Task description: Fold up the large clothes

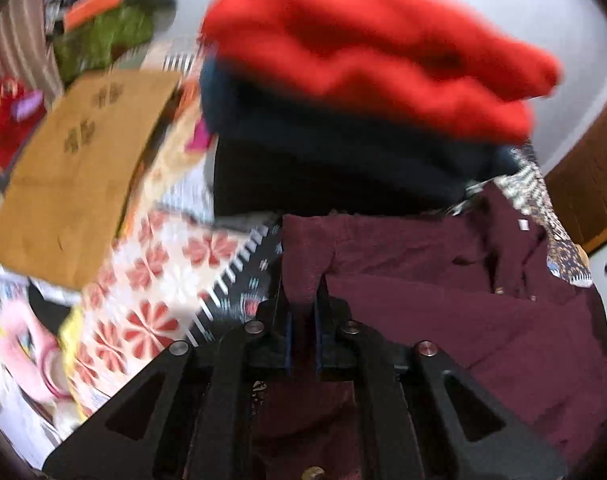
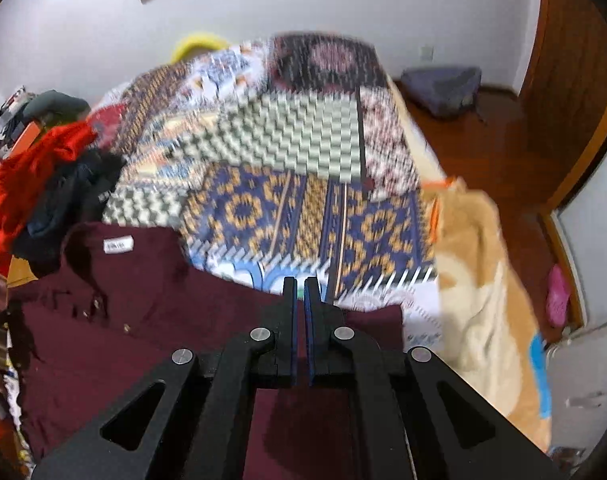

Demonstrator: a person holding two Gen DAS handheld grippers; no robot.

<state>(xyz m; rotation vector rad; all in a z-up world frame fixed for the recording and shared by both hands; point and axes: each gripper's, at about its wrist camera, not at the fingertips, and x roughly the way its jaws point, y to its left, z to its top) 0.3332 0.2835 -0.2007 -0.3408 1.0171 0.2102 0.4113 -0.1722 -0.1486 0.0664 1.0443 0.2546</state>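
Patterned bedspread (image 2: 263,208) bears maroon shirt (image 2: 115,320), both hand-held grippers pinching it.

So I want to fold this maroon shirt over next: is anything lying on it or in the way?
Nothing visible lies on the maroon shirt. Both the left tongs and right tongs already pinch it. A pile of red and dark clothes sits close beyond its collar.

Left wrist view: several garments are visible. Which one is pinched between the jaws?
The maroon shirt; the red garment and the mustard one lie beyond, untouched.
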